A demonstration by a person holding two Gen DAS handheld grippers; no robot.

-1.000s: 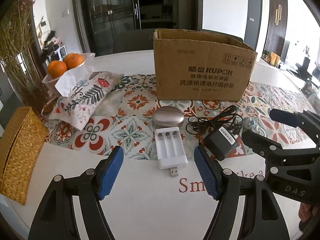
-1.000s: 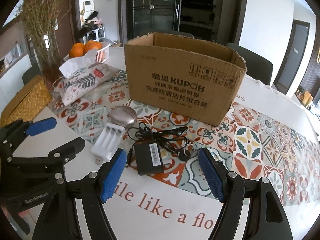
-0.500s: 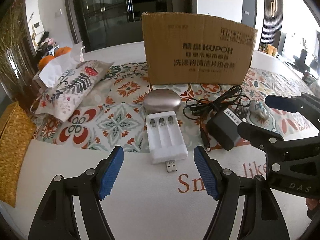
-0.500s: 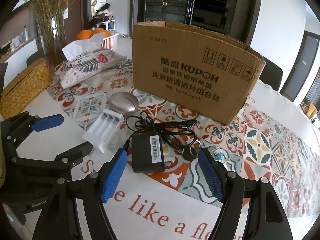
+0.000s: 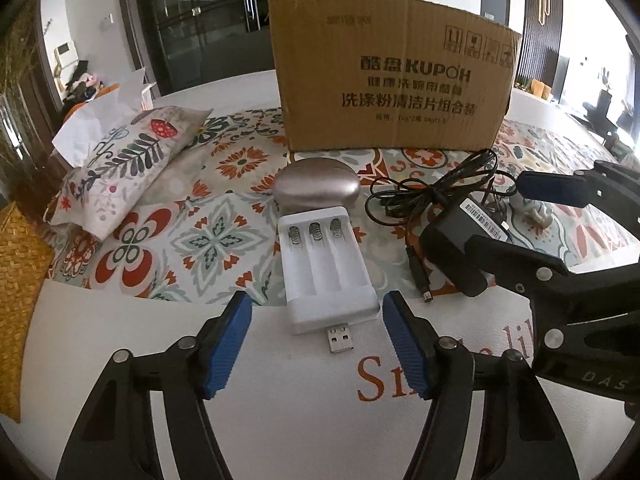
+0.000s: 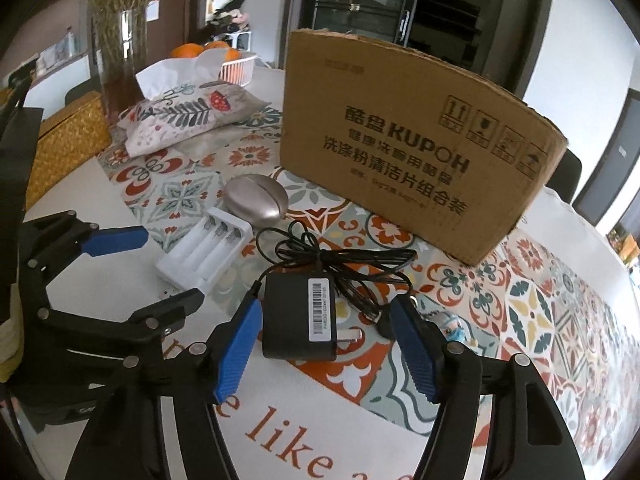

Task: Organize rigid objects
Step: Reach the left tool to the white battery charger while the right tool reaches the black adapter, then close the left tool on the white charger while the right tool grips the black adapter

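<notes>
Nothing looks sorted yet, from where I stand. The left claw [image 5: 316, 340] is spread wide and holds nothing, its blue pads flanking the near end of the white battery charger [image 5: 326, 268], which lies flat at the centre of the left view with its USB plug pointing toward the lower edge. Just behind it, touching or nearly so, sits the rounded metallic case [image 5: 316, 190]. The right claw [image 6: 326, 346] is likewise open and empty, its pads either side of the black power adapter [image 6: 300, 316] in the lower middle of the right view; the adapter's cable [image 6: 340, 260] is a loose tangle behind it. A small figurine keychain [image 6: 450, 326] peeks out beside the right pad. The cardboard box [image 6: 420, 152] stands across the upper middle of both views, and whether anything is inside I cannot tell. My guess is that all four items on the desk [image 5: 260, 400] remain to be picked up and put away, presumably into that box, with charger and adapter lined up first
</notes>
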